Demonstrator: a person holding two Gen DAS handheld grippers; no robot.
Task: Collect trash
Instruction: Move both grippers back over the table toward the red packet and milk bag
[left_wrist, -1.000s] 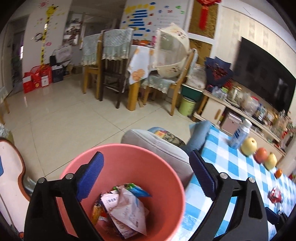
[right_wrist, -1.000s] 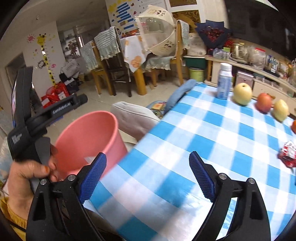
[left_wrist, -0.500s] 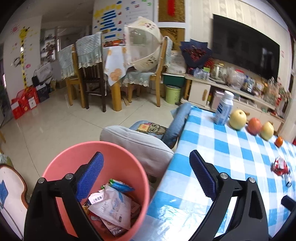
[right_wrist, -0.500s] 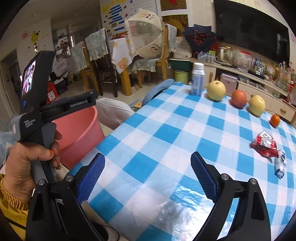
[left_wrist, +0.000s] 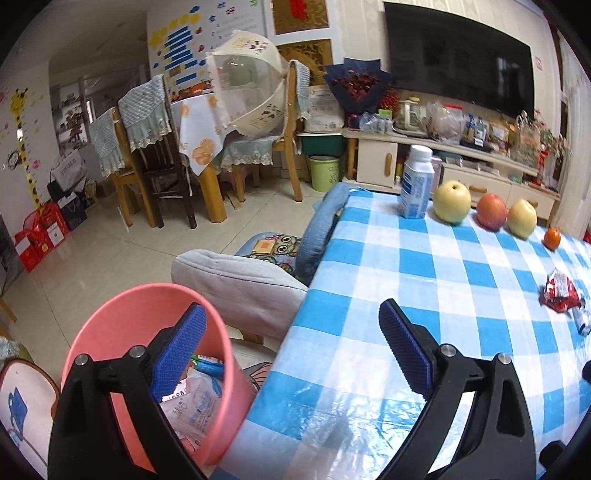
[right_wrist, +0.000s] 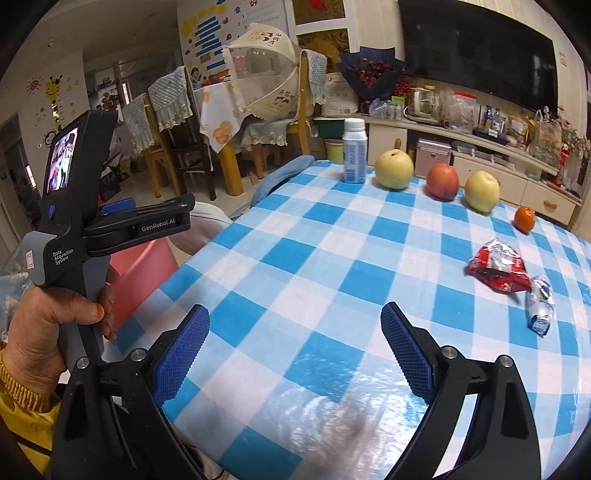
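A pink bin (left_wrist: 122, 317) stands on the floor off the table's left corner, with wrappers (left_wrist: 195, 402) inside. My left gripper (left_wrist: 291, 350) is open and empty, straddling the bin's rim and the table corner. A crumpled red wrapper (right_wrist: 496, 266) and a small white-and-blue wrapper (right_wrist: 540, 304) lie on the blue checked tablecloth (right_wrist: 314, 280) at the right; both also show in the left wrist view, the red wrapper (left_wrist: 559, 291) by the right edge. My right gripper (right_wrist: 293, 349) hangs open above the table's near edge, well short of them. A hand (right_wrist: 55, 328) holds the left gripper's handle.
A white bottle (right_wrist: 354, 153), a pear (right_wrist: 394, 170), a red apple (right_wrist: 442, 181), a second yellow fruit (right_wrist: 482, 191) and a small orange (right_wrist: 525, 219) line the table's far edge. Cushioned seats (left_wrist: 240, 284) sit left of the table. Dining chairs and a TV cabinet stand behind.
Both grippers have swung right, from over the bin toward the table. The red and small wrappers have come into fuller view. Both stay open.
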